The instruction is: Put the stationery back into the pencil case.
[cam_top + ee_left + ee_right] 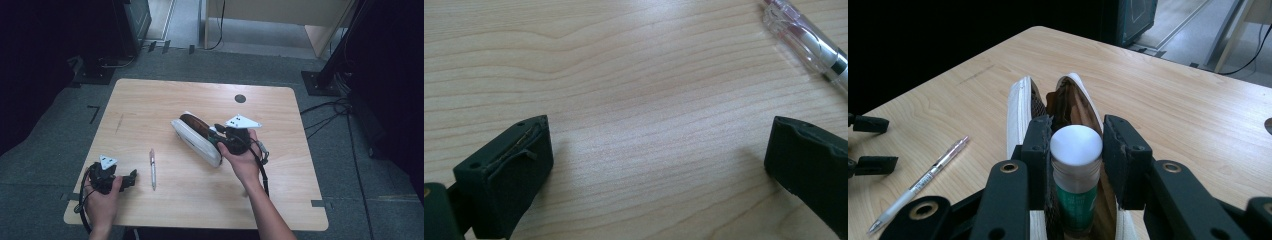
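My right gripper [1077, 129] is shut on a glue stick [1076, 150] with a white cap and a green label, held upright. The stick's lower end sits in the open mouth of a white pencil case [1020, 107] with a brown lining. In the high view that case [197, 139] lies slantwise at the table's middle, with the right gripper [221, 136] at its near right end. My left gripper [659, 135] stands open and empty, low over bare wood. It rests at the table's front left [131, 179]. A clear pen [153, 169] lies just right of it.
The light wooden table [200, 100] has a small dark round hole [240, 98] near its far edge. In the left gripper view the pen [809, 42] crosses the upper right corner. Dark equipment, stands and cables ring the table on the grey floor.
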`<act>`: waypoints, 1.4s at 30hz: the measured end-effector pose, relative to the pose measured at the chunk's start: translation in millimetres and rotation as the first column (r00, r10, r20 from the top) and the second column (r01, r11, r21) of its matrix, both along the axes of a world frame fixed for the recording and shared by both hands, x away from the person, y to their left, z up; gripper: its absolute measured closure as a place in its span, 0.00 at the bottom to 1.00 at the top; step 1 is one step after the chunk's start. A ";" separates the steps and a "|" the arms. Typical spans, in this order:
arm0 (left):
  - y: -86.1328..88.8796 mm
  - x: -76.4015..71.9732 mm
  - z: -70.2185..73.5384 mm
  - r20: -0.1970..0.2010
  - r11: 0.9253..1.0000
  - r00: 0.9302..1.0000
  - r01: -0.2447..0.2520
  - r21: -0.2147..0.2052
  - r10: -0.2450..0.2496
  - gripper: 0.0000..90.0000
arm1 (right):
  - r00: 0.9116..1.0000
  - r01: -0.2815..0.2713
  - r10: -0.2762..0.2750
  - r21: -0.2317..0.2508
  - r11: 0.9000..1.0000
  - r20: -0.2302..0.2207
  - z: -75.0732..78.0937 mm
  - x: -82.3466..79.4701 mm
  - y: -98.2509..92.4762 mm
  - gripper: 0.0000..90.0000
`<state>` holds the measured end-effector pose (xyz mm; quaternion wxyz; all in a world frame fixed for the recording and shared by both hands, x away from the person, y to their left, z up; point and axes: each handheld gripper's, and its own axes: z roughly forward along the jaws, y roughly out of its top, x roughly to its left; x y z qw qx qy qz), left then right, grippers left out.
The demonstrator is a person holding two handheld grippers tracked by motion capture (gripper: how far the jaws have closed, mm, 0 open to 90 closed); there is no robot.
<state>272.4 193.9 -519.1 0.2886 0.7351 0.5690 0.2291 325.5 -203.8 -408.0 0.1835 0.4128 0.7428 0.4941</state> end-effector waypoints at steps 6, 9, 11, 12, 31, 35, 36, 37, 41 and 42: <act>0.0 0.0 0.0 0.001 1.000 1.000 0.000 0.000 0.000 0.00 | 1.000 -0.005 0.005 -0.001 1.000 -0.017 -0.9 3.8 -0.5 0.72; 0.4 -0.1 0.2 -0.003 1.000 1.000 0.004 0.005 -0.004 0.00 | 1.000 -0.011 0.011 -0.001 1.000 -0.027 -2.0 8.3 2.7 0.72; 0.1 0.0 0.0 0.000 1.000 1.000 0.001 0.001 -0.001 0.00 | 0.999 -0.010 0.010 -0.007 1.000 -0.033 -2.9 11.1 6.4 0.72; 0.2 0.0 0.0 0.000 1.000 1.000 0.002 0.001 -0.002 0.00 | 0.999 -0.011 0.010 -0.009 1.000 -0.034 -3.6 12.8 7.7 0.72; -0.1 0.2 -0.1 0.000 1.000 1.000 0.002 0.000 -0.002 0.00 | 0.999 -0.017 0.017 -0.003 1.000 -0.029 2.2 20.9 13.2 0.72; -0.1 0.2 -0.1 0.001 1.000 1.000 0.002 -0.001 -0.002 0.00 | 1.000 -0.009 0.009 0.010 1.000 -0.015 7.6 14.2 7.2 0.72; -0.1 0.2 -0.1 0.001 1.000 1.000 0.002 -0.001 -0.002 0.00 | 1.000 -0.008 0.008 0.009 1.000 -0.004 9.5 11.8 4.9 0.72; -0.1 0.2 -0.1 0.001 1.000 1.000 0.002 -0.001 -0.002 0.00 | 1.000 -0.006 0.006 0.011 1.000 -0.001 11.4 8.6 2.5 0.72; -0.1 0.1 0.0 0.000 1.000 1.000 0.002 0.000 -0.002 0.00 | 1.000 0.019 -0.019 0.019 1.000 0.010 15.4 -5.3 -11.1 0.70; -0.1 0.2 0.0 0.000 1.000 1.000 0.002 -0.001 -0.002 0.00 | 1.000 0.026 -0.026 0.020 0.999 0.009 15.3 -9.0 -15.2 0.69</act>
